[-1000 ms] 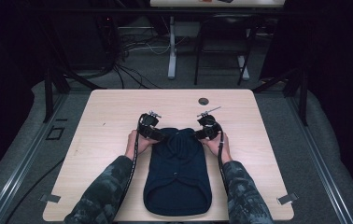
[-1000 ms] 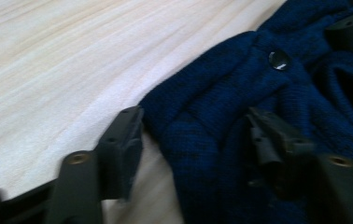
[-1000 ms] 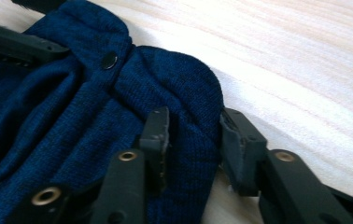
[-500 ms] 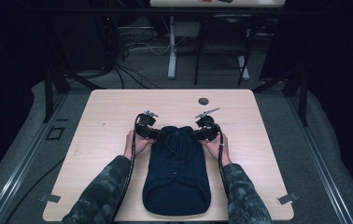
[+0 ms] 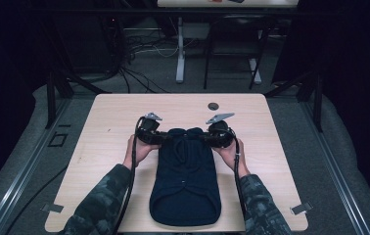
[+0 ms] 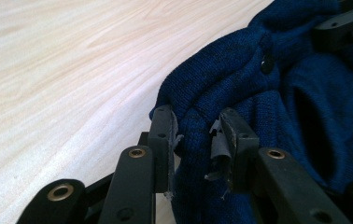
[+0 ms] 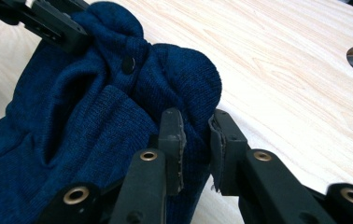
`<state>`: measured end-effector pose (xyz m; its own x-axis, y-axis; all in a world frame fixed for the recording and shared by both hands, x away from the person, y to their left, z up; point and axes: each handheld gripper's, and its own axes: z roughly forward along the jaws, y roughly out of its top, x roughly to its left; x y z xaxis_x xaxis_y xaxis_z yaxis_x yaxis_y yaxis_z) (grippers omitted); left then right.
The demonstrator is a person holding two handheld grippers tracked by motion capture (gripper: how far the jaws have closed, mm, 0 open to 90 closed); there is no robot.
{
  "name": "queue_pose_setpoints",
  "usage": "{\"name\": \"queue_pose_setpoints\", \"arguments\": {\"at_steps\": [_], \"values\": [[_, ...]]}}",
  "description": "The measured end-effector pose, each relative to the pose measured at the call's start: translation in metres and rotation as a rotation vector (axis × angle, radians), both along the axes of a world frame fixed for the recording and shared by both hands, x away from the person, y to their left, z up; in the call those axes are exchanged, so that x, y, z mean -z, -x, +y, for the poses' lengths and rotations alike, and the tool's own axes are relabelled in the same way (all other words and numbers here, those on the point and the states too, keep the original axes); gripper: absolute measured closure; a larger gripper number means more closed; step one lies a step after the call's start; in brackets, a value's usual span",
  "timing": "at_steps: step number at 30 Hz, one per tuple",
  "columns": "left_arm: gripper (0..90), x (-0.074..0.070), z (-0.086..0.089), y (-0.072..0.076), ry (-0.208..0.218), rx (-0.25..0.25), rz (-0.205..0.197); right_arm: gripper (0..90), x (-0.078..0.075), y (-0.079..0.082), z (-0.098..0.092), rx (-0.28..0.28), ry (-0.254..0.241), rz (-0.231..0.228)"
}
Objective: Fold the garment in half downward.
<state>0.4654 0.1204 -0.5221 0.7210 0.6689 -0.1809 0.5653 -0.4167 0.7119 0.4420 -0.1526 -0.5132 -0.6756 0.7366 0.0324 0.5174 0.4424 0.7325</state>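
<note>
1. Where it lies lengthwise on the near half of the table [image 5: 104,122], the dark navy sweater [image 5: 185,181] is folded into a narrow oblong with a rounded near end.
2. Its knit is fine and ribbed, bunched into soft folds at the far end, with a small dark button [image 7: 128,65] on the placket.
3. Left gripper [image 6: 197,135] pinches the far-left corner, fabric squeezed between worn grey pads.
4. Right gripper [image 7: 195,140] clamps the far-right corner likewise.
5. Pale wood grain tabletop; a round dark disc [image 5: 213,105] sits beyond.
</note>
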Motion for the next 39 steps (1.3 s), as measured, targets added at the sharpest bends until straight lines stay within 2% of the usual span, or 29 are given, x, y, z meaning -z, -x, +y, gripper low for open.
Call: {"name": "queue_pose_setpoints", "arguments": {"at_steps": [5,10,14,20,25,30,39], "values": [[69.6,-0.009,0.0,0.007,0.011,0.02,-0.027,76.1,-0.008,0.007,-0.004,-0.013,-0.013,-0.029],[70.1,-0.016,0.0,0.012,0.004,0.034,-0.047,76.0,-0.015,0.012,-0.007,-0.026,-0.019,-0.042],[71.3,-0.02,-0.001,0.015,0.011,0.029,-0.068,75.3,-0.018,0.015,-0.009,-0.032,-0.039,-0.049],[71.2,-0.028,-0.002,0.019,0.007,0.051,-0.091,75.0,-0.021,0.015,-0.015,-0.045,-0.053,-0.038],[70.6,-0.035,-0.002,0.021,0.025,0.051,-0.112,74.9,-0.027,0.018,-0.016,-0.048,-0.071,-0.058],[69.8,-0.04,-0.001,0.023,0.022,0.061,-0.112,75.0,-0.033,0.022,-0.016,-0.056,-0.067,-0.083],[65.6,-0.043,-0.002,0.028,-0.011,0.098,-0.09,75.7,-0.038,0.03,-0.013,-0.071,-0.076,-0.135]]}}
